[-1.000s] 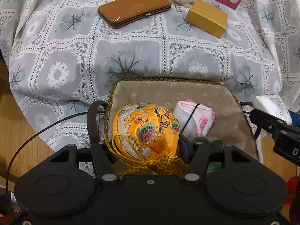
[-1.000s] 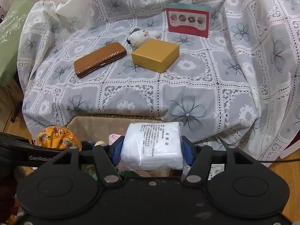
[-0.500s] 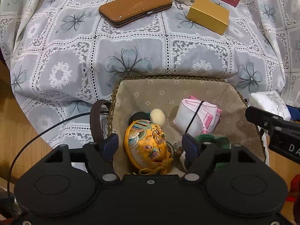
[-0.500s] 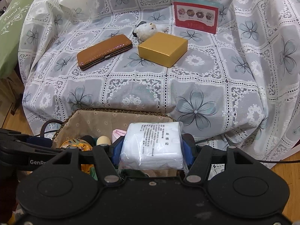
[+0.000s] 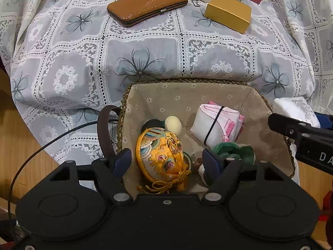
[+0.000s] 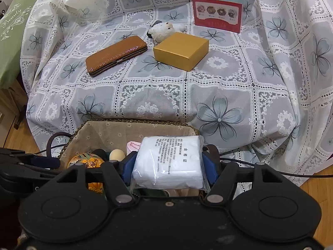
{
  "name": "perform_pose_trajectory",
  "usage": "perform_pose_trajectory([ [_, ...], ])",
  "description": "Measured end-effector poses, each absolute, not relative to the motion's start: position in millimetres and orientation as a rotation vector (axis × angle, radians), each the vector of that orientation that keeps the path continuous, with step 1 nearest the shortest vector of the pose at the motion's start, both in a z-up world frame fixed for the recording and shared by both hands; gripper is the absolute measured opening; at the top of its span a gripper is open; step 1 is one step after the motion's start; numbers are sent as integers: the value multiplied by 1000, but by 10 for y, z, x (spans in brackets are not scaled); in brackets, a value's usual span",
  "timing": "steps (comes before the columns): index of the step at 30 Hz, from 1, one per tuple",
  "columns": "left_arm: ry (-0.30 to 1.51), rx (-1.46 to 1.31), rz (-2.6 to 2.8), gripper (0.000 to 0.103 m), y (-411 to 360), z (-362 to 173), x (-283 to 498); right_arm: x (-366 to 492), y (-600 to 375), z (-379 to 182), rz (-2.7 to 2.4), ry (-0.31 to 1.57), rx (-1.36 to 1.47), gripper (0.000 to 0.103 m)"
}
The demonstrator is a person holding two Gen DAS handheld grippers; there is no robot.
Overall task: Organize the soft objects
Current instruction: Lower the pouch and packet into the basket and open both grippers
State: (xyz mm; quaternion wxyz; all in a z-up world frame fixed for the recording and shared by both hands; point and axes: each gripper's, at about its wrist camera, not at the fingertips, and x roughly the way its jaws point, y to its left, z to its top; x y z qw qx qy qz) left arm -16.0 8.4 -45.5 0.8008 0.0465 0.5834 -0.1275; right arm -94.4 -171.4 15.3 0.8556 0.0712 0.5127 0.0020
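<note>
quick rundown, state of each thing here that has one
left gripper: open, just widened, clear of the pouch
embroidered pouch: lying in the basket, released
right gripper: jaws easing open, white packet between its fingers
brown case: closed
gold box: closed

Lace-covered bed (image 6: 218,95): brown case (image 6: 116,55), gold box (image 6: 181,51), plush toy (image 6: 164,29), red card (image 6: 217,12).

basket (image 5: 208,87) 1 | pouch (image 5: 160,156) 1 | wallet (image 5: 145,5) 1 | gold box (image 5: 228,12) 1 | plush toy (image 6: 164,29) 1
</note>
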Motion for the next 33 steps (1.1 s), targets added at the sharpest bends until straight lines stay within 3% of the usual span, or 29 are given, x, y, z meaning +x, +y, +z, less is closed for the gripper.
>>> perform_pose_trajectory([
  [13, 1254, 105, -275, 70, 82, -458, -171, -959, -1743, 141, 17, 1084, 198, 74],
  [33, 1260, 103, -268, 71, 77, -468, -167, -972, -1739, 112, 17, 1093, 202, 74],
])
